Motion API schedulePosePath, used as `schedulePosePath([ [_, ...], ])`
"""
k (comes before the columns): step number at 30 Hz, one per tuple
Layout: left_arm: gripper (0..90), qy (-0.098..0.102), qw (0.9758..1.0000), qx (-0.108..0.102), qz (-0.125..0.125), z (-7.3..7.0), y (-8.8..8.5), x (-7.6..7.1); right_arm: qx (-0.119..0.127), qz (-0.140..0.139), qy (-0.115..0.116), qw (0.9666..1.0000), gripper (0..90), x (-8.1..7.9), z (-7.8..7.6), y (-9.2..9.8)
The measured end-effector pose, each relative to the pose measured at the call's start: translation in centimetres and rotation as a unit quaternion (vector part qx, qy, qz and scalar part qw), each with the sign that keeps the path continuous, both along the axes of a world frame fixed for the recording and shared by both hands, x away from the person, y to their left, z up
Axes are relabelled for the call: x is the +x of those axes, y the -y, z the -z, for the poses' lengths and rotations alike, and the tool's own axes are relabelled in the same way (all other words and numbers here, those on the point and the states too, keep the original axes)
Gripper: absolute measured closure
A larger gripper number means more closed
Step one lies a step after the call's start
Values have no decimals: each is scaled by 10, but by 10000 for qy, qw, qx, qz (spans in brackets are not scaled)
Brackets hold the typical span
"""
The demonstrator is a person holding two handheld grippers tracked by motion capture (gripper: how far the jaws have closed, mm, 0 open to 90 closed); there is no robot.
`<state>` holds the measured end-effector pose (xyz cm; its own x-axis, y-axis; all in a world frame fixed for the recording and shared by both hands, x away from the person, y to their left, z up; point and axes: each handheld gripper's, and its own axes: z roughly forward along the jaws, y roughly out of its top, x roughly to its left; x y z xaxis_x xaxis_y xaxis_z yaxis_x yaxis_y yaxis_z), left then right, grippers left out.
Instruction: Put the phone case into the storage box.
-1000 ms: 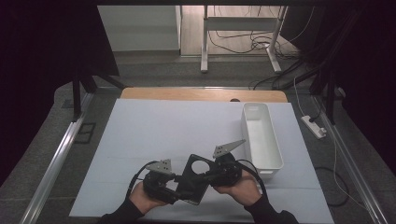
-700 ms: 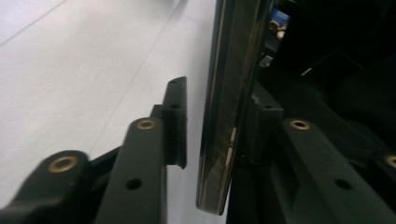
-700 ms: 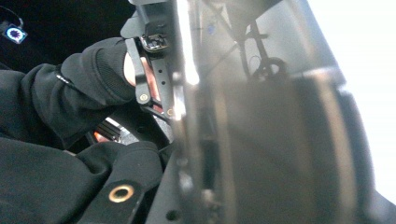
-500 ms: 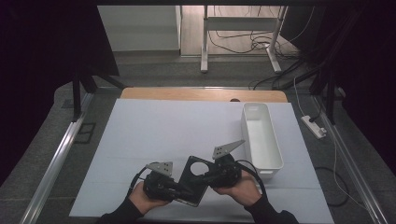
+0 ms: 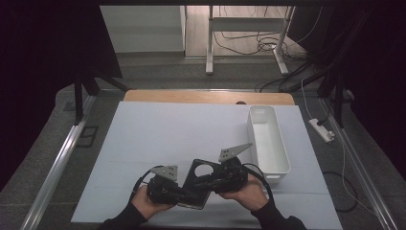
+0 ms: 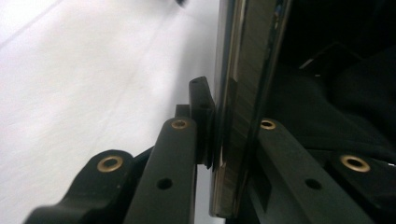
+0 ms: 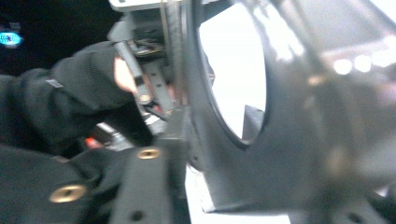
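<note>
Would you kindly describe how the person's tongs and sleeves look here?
Both tongs, left and right, are black, each topped by a grey three-cornered plate and trailing a black cable. Their jaws carry brass-ringed holes. The sleeves are black.

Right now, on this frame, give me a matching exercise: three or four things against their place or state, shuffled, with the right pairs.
Things:
1. flat black plate with a round hole
2. white rectangular plastic bin
3. left gripper
4. light wooden board

Places or states:
A. at the white table sheet's far edge
B. held between both grippers, near the person
C. empty, at the table's right
D. jaws shut on the plate's edge

Pairs: 1-B, 2-C, 3-D, 4-A
</note>
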<state>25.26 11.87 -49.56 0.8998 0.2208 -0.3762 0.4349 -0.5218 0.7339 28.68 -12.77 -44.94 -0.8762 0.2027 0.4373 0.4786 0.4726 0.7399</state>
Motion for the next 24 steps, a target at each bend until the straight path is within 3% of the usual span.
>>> schedulePosePath([
  [2, 851, 29, 10000, 30, -64, 0, -1, 0, -50, 76, 77, 9999, 550, 0, 0, 0],
  [5, 850, 72, 9995, 126, -281, 0, -3, 1, -204, 405, 283, 9986, 417, 1, -1, 2],
  [9, 849, 135, 9971, 216, -713, -1, -6, 2, -347, 775, 603, 9946, 228, 2, -2, 4],
  [10, 849, 135, 9971, 216, -713, -1, -6, 2, -347, 775, 603, 9946, 228, 2, -2, 4],
  [15, 849, 259, 9919, 383, -1183, -2, -11, 3, -709, 1177, 938, 9861, 68, 2, -3, 3],
  [19, 849, 356, 9867, 548, -1488, -2, -13, 3, -863, 1465, 1057, 9798, 13, 2, -3, 2],
  [20, 848, 356, 9867, 548, -1488, -2, -13, 3, -863, 1465, 1057, 9798, 13, 2, -3, 2],
  [22, 848, 458, 9822, 742, -1664, -2, -13, 3, -915, 1589, 1228, 9754, 0, 2, -3, 3],
  [24, 848, 462, 9796, 813, -1781, -2, -12, 2, -955, 1713, 1426, 9702, 0, 1, -3, 5],
])
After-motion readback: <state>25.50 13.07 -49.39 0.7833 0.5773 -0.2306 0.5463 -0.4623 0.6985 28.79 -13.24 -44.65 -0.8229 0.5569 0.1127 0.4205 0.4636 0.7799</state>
